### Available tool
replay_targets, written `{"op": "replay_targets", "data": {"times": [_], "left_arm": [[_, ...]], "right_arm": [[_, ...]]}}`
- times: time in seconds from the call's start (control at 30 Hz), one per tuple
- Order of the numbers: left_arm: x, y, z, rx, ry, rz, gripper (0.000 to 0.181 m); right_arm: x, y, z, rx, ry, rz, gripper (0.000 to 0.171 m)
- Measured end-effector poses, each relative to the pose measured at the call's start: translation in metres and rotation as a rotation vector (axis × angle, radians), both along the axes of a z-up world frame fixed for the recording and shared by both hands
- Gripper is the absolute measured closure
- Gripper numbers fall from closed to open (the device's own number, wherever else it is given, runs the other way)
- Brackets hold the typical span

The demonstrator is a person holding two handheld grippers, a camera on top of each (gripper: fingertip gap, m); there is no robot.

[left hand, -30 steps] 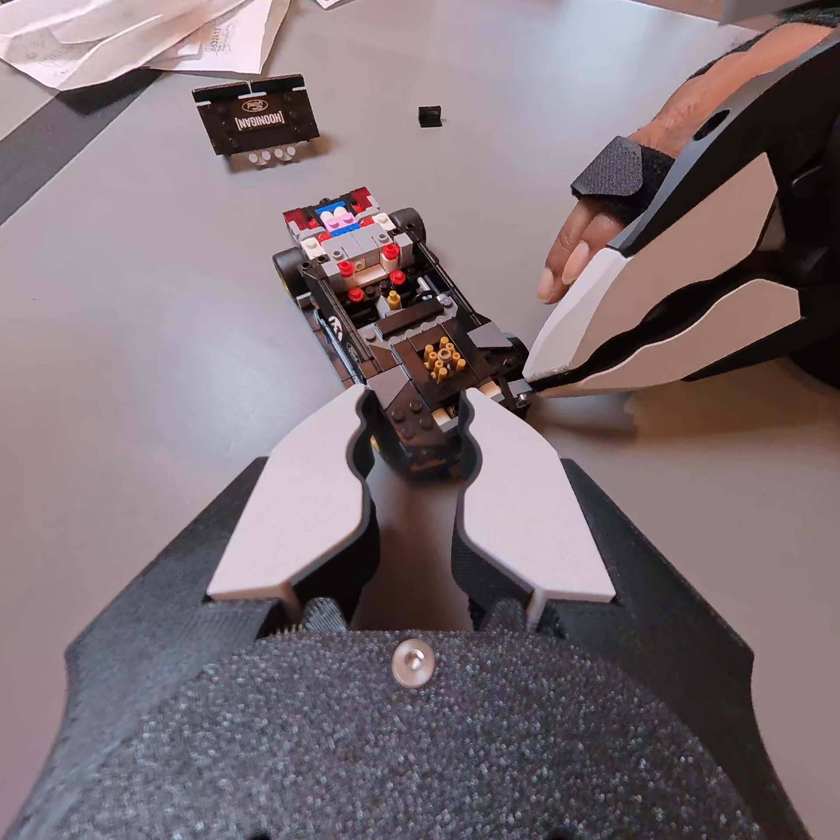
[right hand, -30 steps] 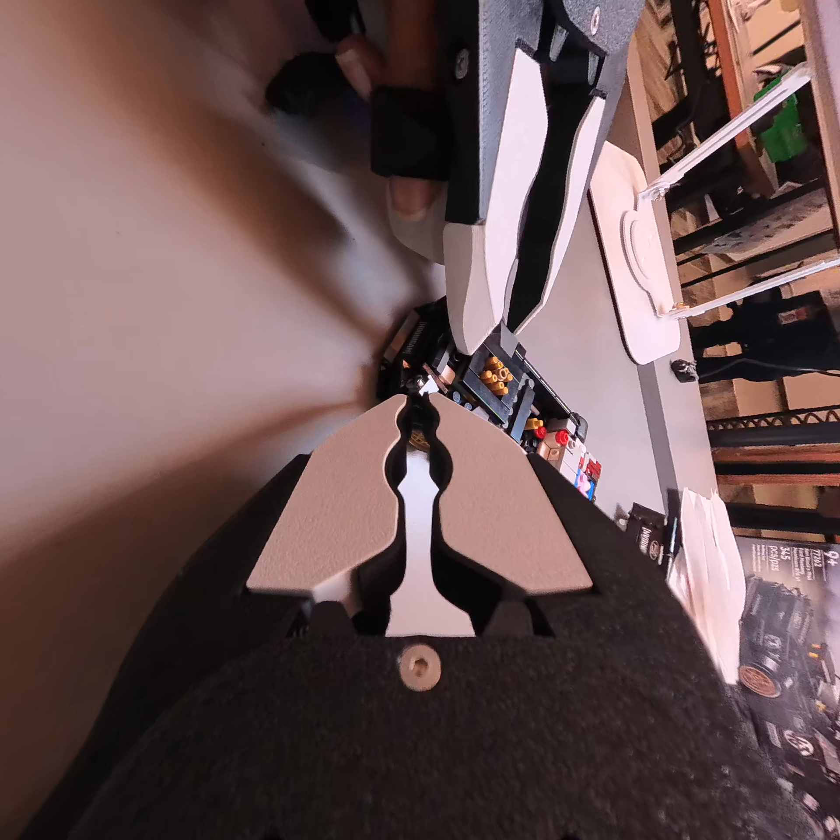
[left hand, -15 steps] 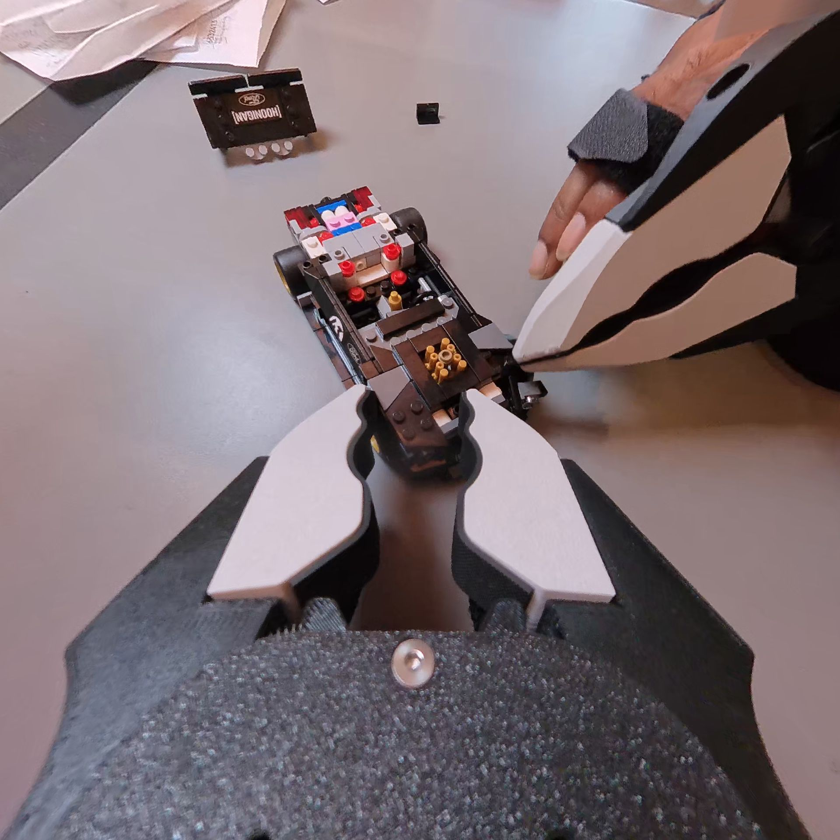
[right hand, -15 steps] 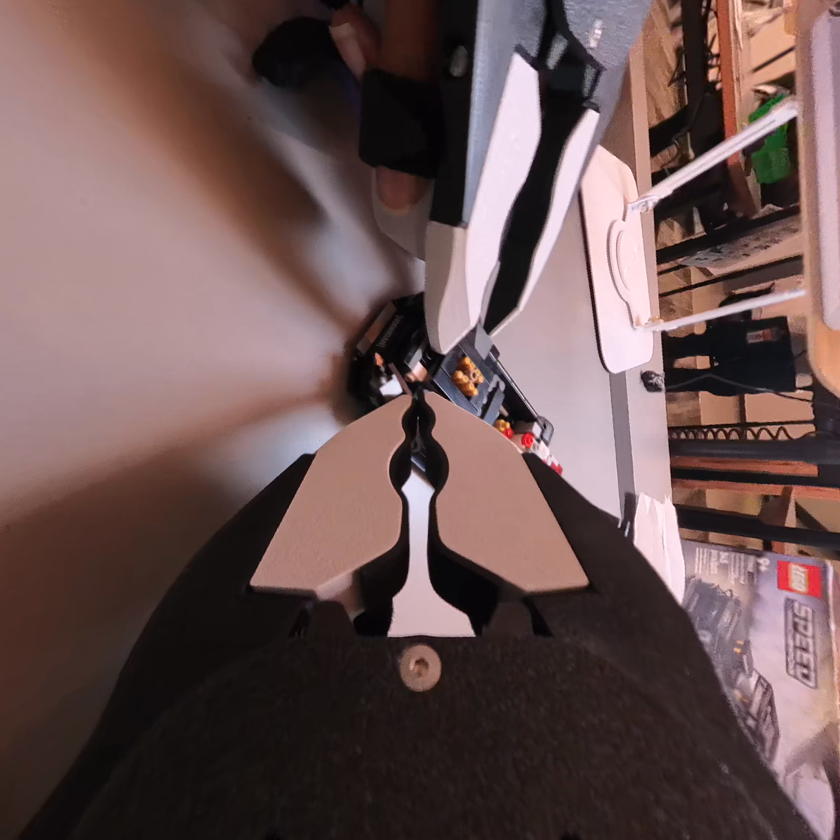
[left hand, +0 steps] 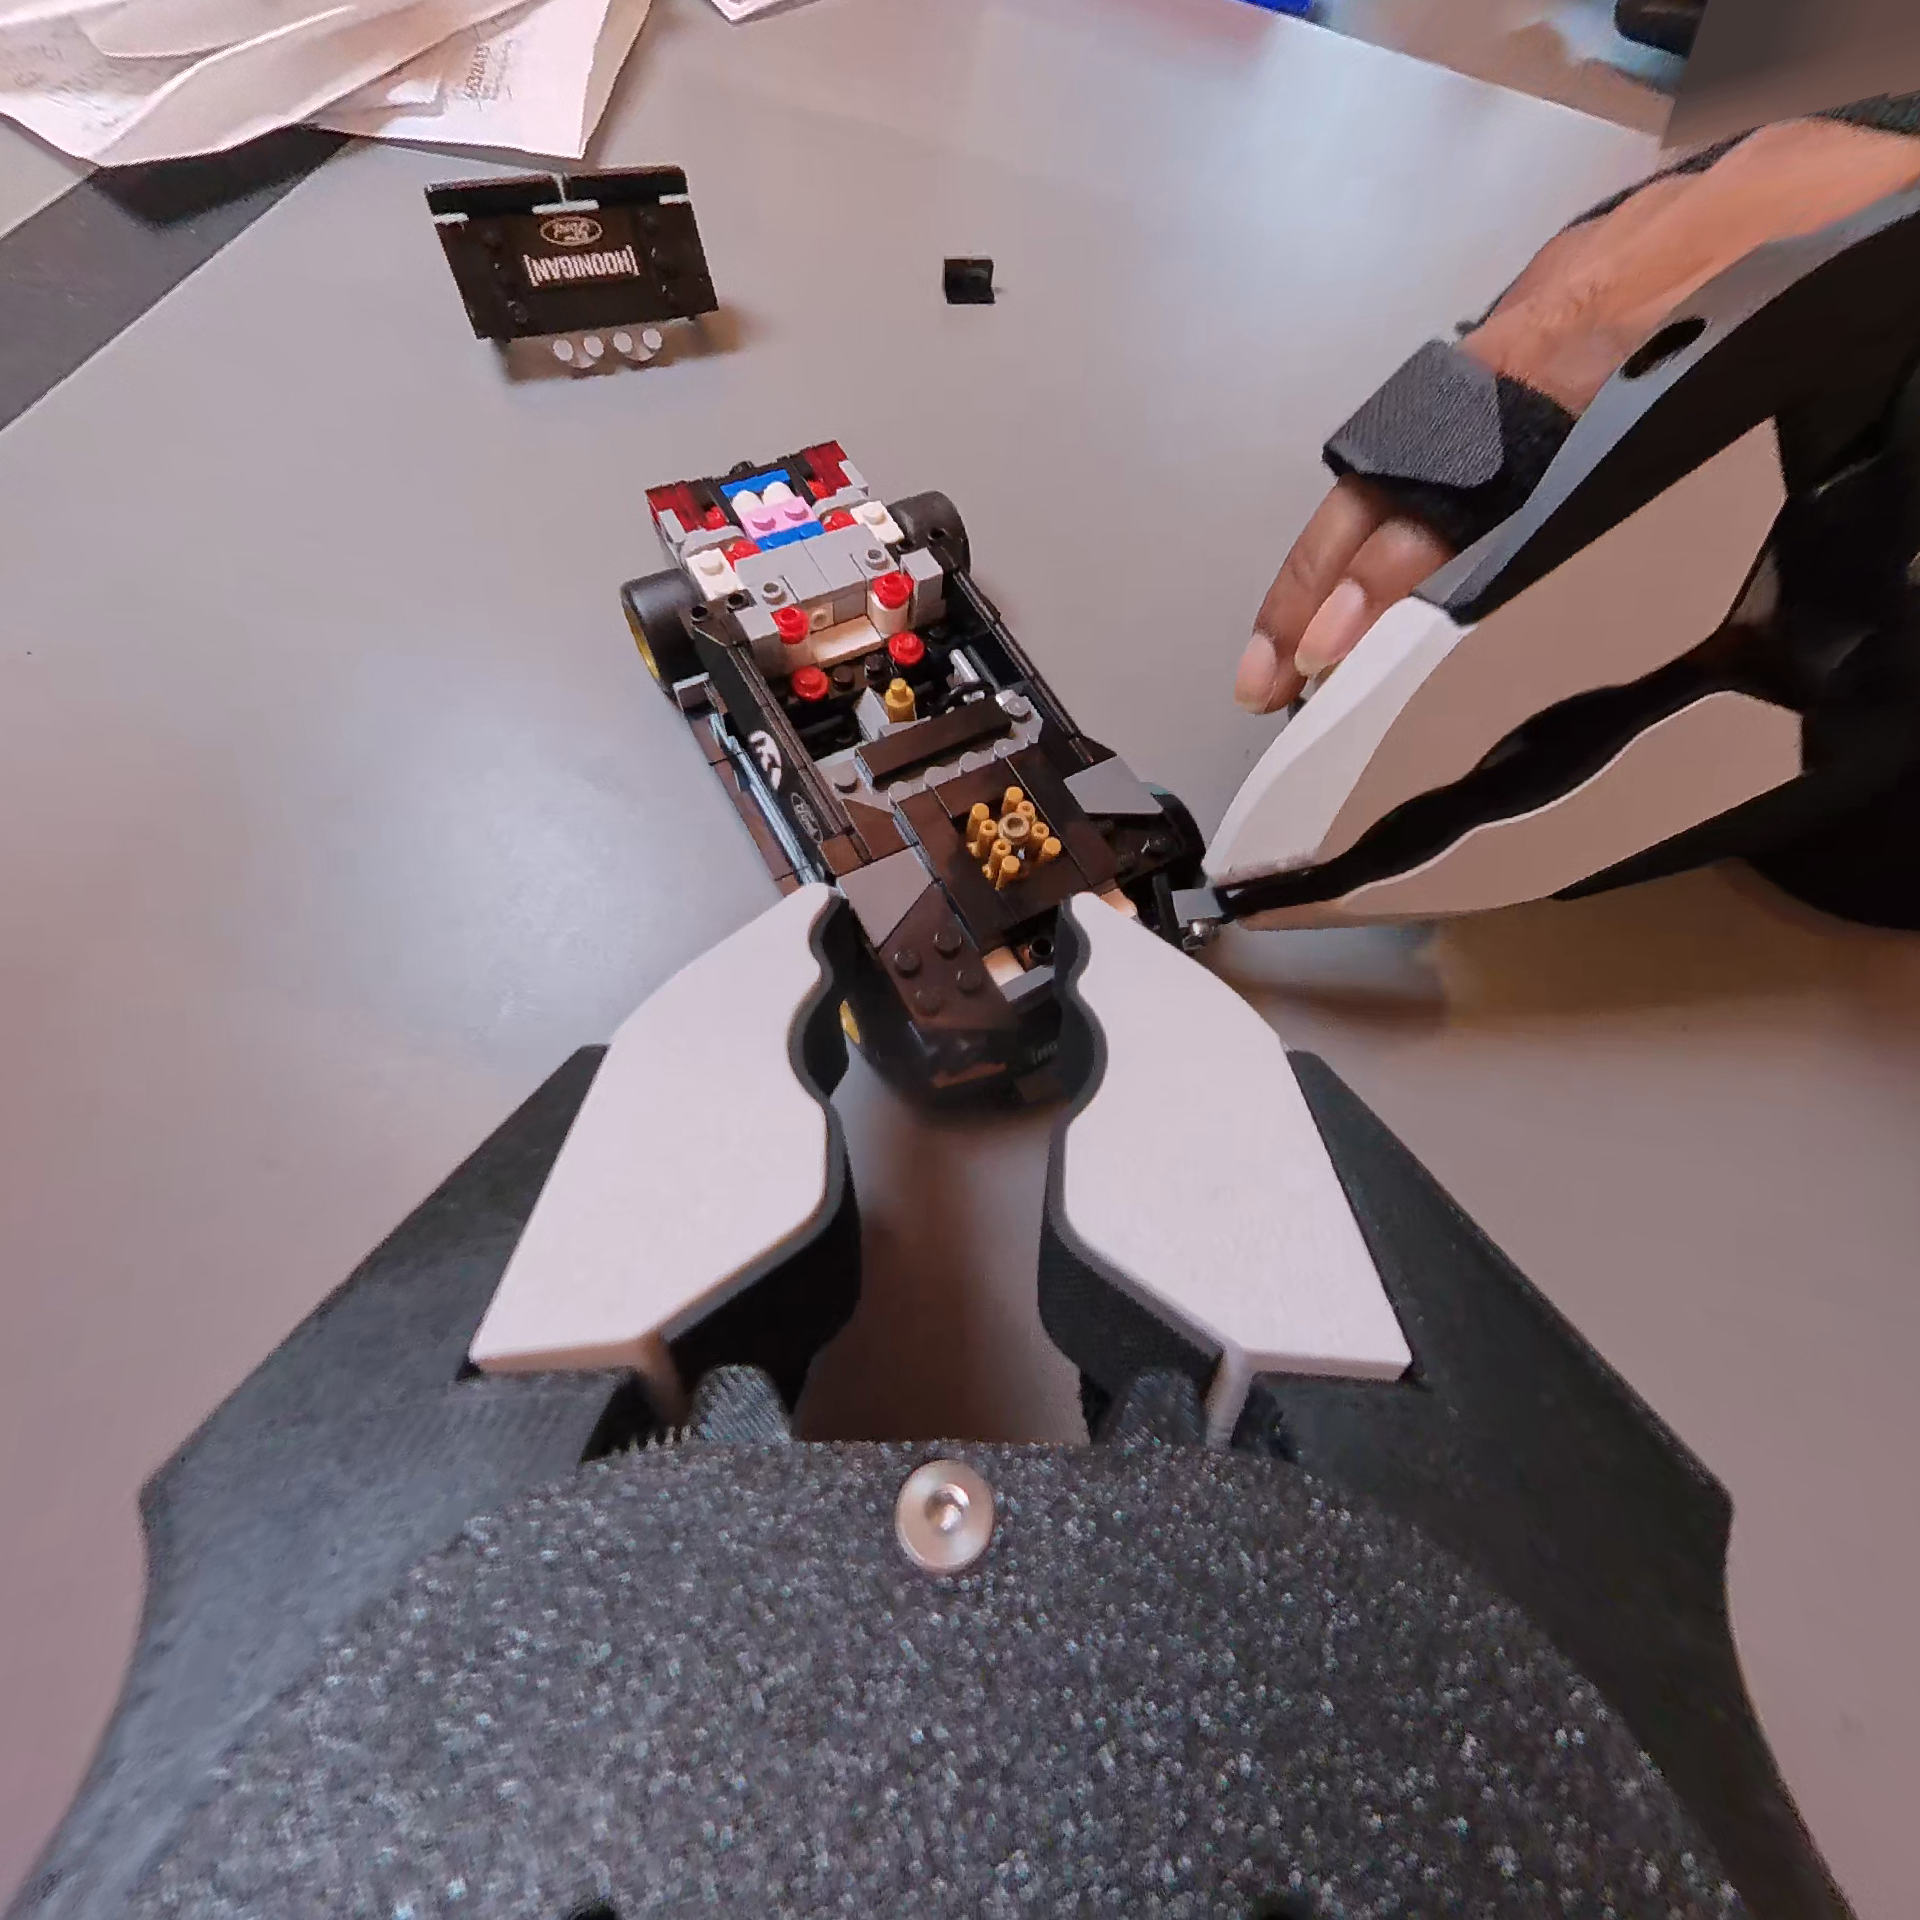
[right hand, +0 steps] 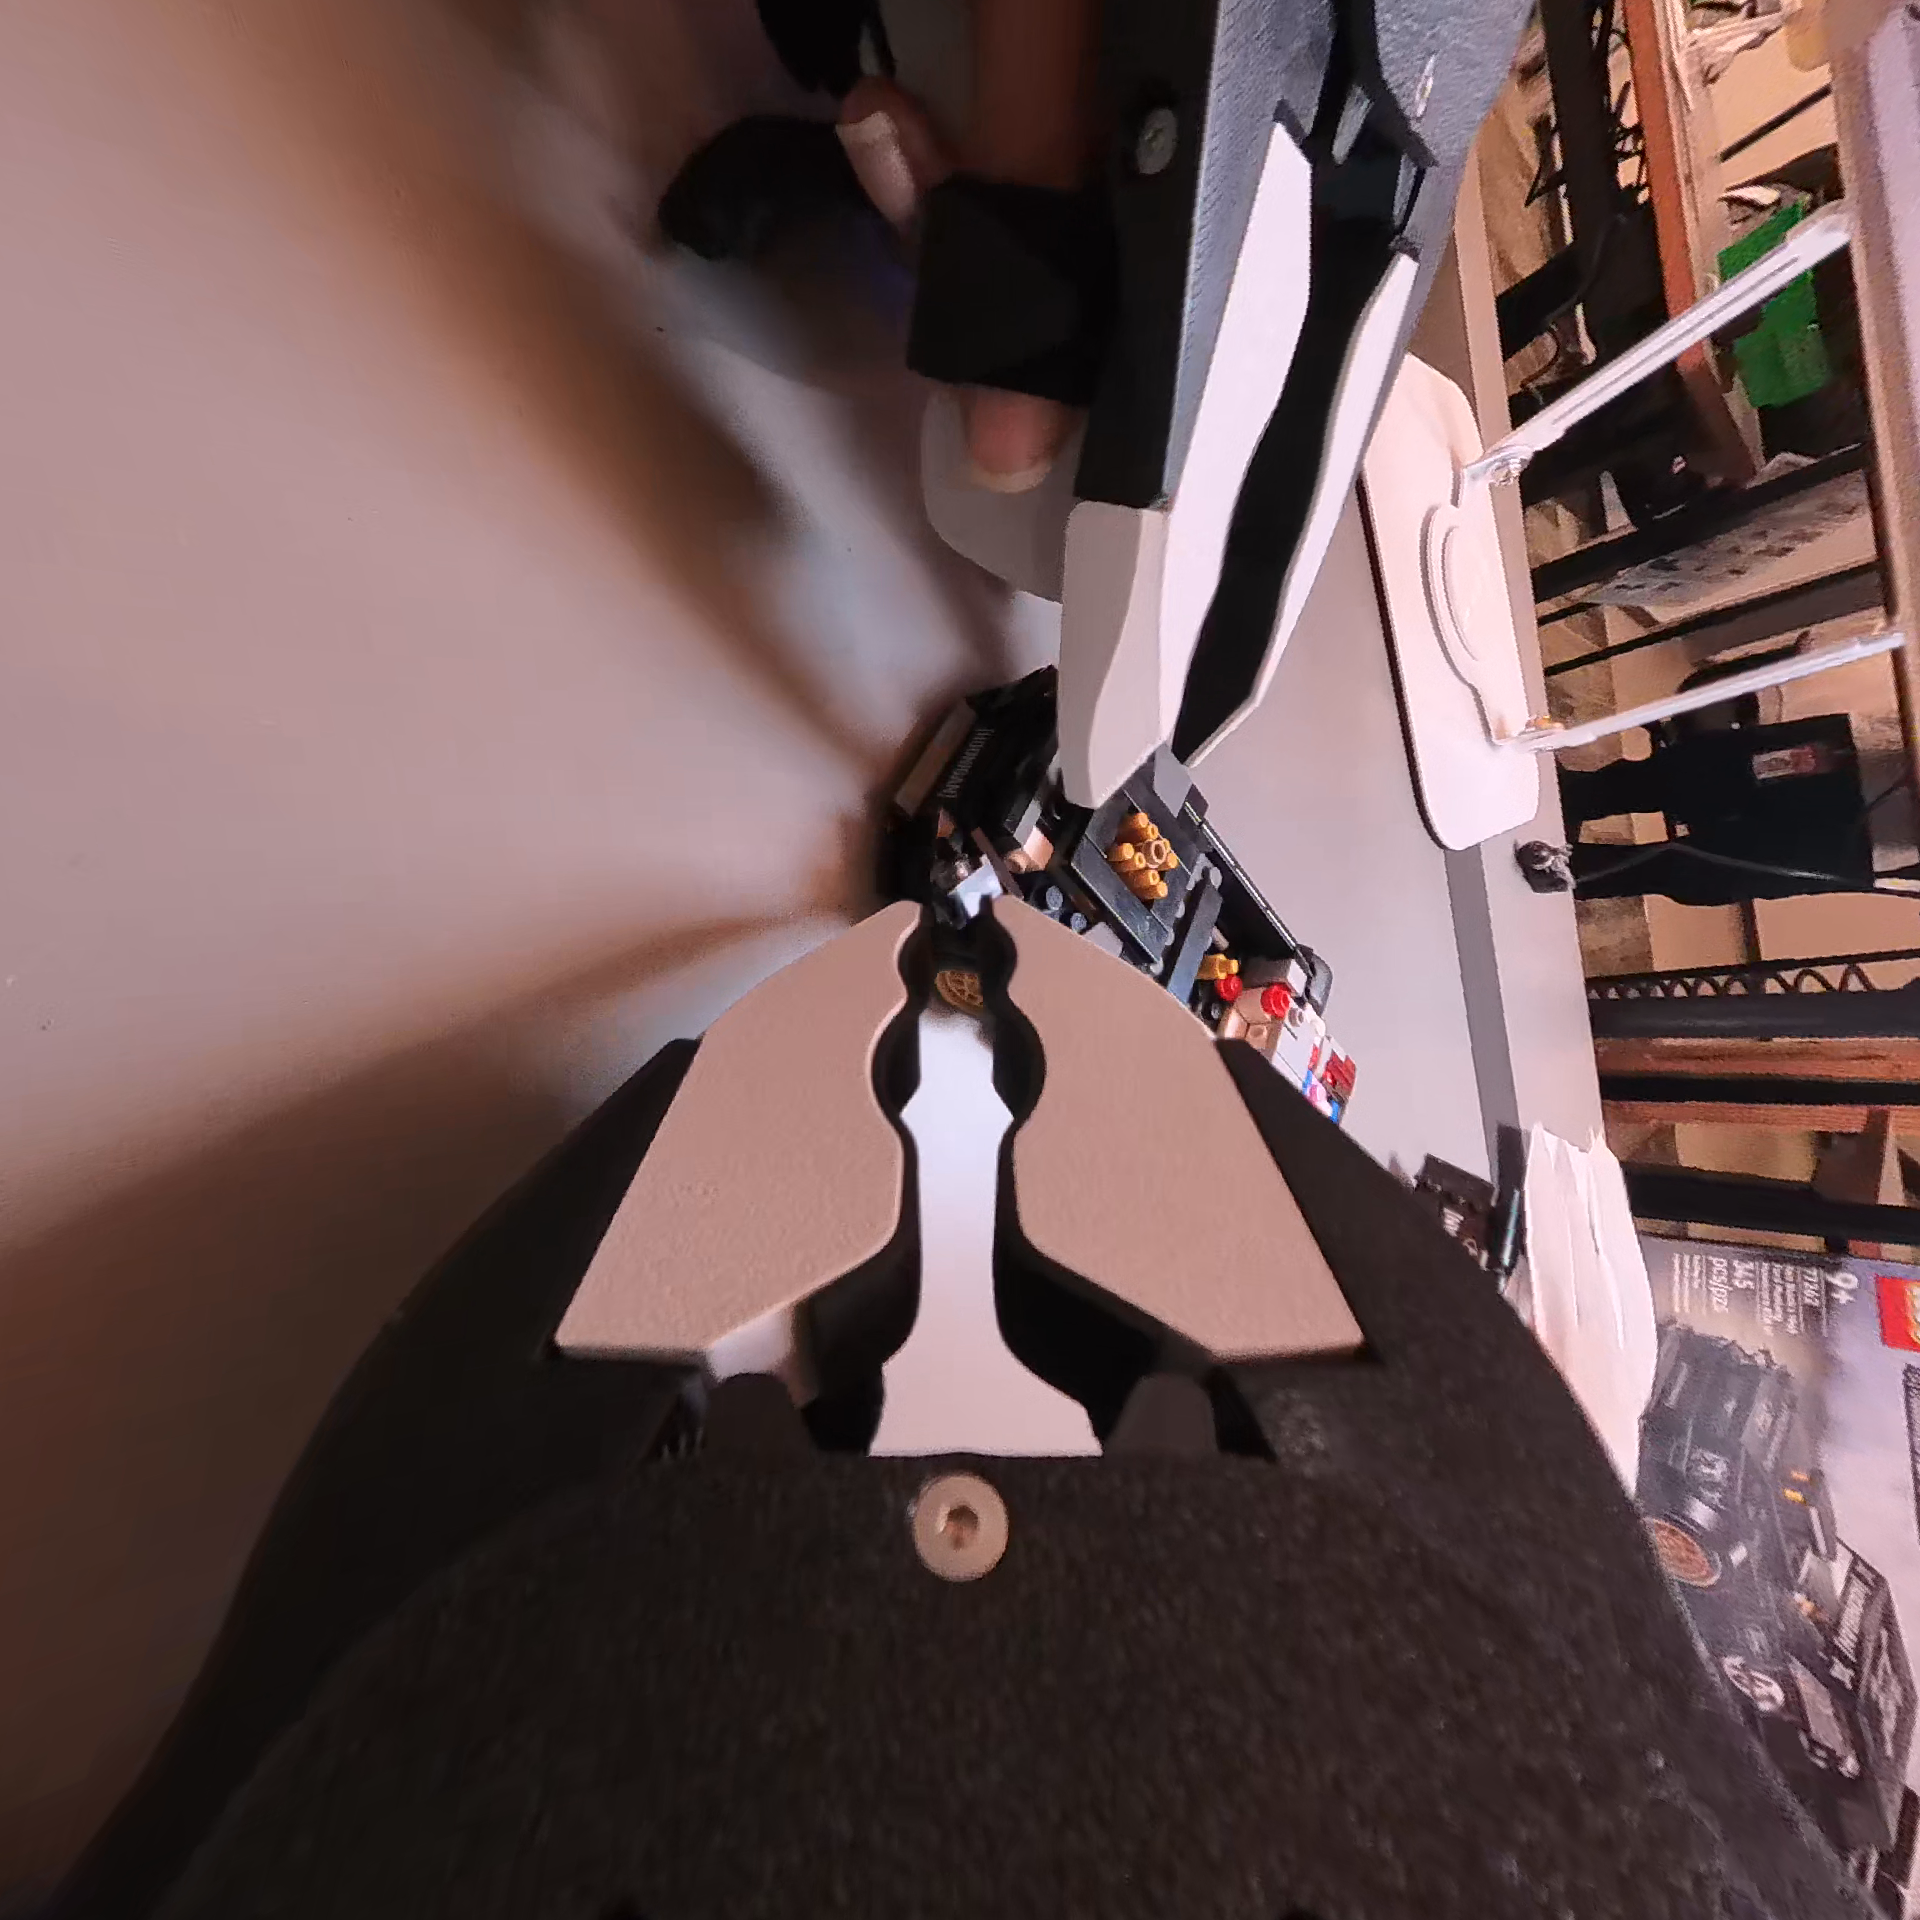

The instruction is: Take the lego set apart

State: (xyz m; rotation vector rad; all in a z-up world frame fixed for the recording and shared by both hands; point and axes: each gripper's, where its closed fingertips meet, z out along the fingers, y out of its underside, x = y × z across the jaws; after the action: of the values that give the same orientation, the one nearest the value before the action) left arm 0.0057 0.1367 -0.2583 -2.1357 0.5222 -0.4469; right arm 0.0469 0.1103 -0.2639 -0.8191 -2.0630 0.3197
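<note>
Grey table (left hand: pixel 312 831) bears the lego car (left hand: pixel 883 748), centred. Left gripper (left hand: pixel 951 925) is clamped on the car's near end. Right gripper (left hand: pixel 1210 914) is pinched on a small dark piece (left hand: pixel 1195 909) at the car's near right corner

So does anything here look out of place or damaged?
Nothing looks damaged. The lego car lies roofless with its interior bricks exposed, and a black panel plus one small black piece lie loose on the table beyond it, which fits disassembly. Crumpled papers sit at the far edge.
</note>
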Motion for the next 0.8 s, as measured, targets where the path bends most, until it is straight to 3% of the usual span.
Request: {"op": "replay_targets", "data": {"times": [0.37, 0.8], "left_arm": [[-0.0001, 0.001, -0.0032, -0.031, -0.025, -0.005, 0.142], [-0.0002, 0.0012, -0.0033, -0.028, -0.001, 0.003, 0.143]], "right_arm": [[-0.0036, 0.004, 0.0, 0.045, -0.001, 0.016, 0.17], [-0.0038, 0.0049, -0.0007, 0.341, -0.09, 0.073, 0.168]]}}
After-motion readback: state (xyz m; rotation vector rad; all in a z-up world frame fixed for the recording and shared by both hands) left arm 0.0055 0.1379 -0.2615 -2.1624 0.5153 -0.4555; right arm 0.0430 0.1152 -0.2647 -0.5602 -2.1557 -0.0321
